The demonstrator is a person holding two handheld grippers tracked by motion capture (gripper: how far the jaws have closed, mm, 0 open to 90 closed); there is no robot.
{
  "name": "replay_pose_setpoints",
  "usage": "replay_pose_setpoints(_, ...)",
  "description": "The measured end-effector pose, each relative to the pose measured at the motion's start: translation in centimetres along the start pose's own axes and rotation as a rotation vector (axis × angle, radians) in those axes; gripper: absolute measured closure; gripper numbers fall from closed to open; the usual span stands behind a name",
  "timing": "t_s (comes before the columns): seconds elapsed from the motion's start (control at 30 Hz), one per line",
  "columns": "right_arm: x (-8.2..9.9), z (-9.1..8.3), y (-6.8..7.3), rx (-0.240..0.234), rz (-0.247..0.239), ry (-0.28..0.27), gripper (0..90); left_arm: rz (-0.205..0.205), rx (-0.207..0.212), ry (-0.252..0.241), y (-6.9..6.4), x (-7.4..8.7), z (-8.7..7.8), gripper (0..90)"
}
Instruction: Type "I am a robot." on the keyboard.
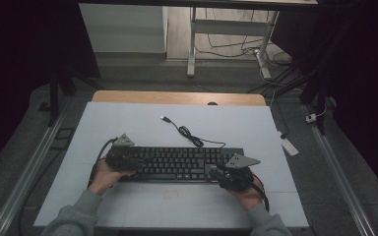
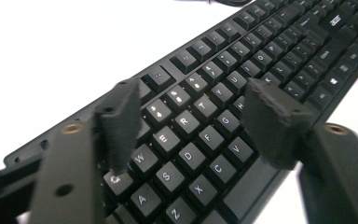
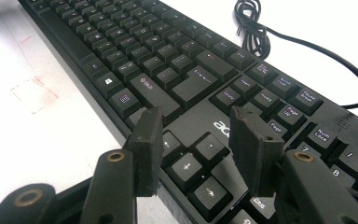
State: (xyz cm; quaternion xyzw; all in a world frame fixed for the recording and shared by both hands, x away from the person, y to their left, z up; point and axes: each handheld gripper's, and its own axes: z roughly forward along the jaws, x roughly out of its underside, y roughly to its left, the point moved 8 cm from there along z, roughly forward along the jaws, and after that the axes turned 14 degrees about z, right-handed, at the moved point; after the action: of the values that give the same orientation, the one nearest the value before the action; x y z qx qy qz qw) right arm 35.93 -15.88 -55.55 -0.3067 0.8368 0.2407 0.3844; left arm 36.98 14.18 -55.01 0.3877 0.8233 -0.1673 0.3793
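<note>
A: Black Acer keyboard [image 1: 177, 163] lies flat on the white table [image 1: 128, 123], spanning from one gripper to the other. Left gripper [image 2: 193, 123] hangs over the letter keys at its own end, jaws apart, nothing between them; one pad tip sits at the Q key [image 2: 116, 179], contact unclear.

B: Right gripper [image 3: 200, 147]?

A: Jaws apart too, poised above the arrow keys [image 3: 191, 163], just short of the logo.

B: Handling?

A: Judging by looks: a rigid plastic slab, light, long, so it would tip if lifted from one end. Keycaps are loose and give under pressure, poor purchase. Better to pinch the bare frame edge at each end, near side, both grippers together.

B: Cable?

A: USB cable [image 1: 187, 132] trails beyond the far edge, ahead of both grippers, partly coiled, unplugged. It would drag along.
</note>
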Motion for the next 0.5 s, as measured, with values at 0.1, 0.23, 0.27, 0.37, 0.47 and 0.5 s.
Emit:
replay_pose_setpoints(0.1, 0.00, 0.01, 0.00, -0.001, 0.001, 0.000, 54.9, 0.003, 0.012, -0.011, -0.11, -0.04, -0.45, 29.5)
replay_pose_setpoints(0.23, 0.00, 0.05, 0.02, -0.002, -0.001, 0.001, 55.0, 0.007, 0.021, -0.014, -0.17, 0.02, -0.70, 28.6)
replay_pose_setpoints(0.27, -0.01, 0.06, 0.03, -0.002, -0.001, 0.001, 55.0, 0.008, 0.024, -0.014, -0.17, 0.02, -0.72, 28.5)
replay_pose_setpoints(0.37, 0.00, 0.09, 0.05, -0.002, -0.001, 0.001, 55.0, 0.007, 0.030, -0.012, -0.19, 0.06, -0.70, 28.5)
replay_pose_setpoints(0.47, -0.01, 0.09, 0.06, -0.003, -0.001, 0.001, 55.0, 0.006, 0.033, -0.001, -0.18, 0.17, -0.63, 28.6)
replay_pose_setpoints(0.5, -0.02, 0.08, 0.07, -0.003, -0.001, 0.000, 55.0, 0.006, 0.033, 0.001, -0.16, 0.19, -0.62, 28.6)
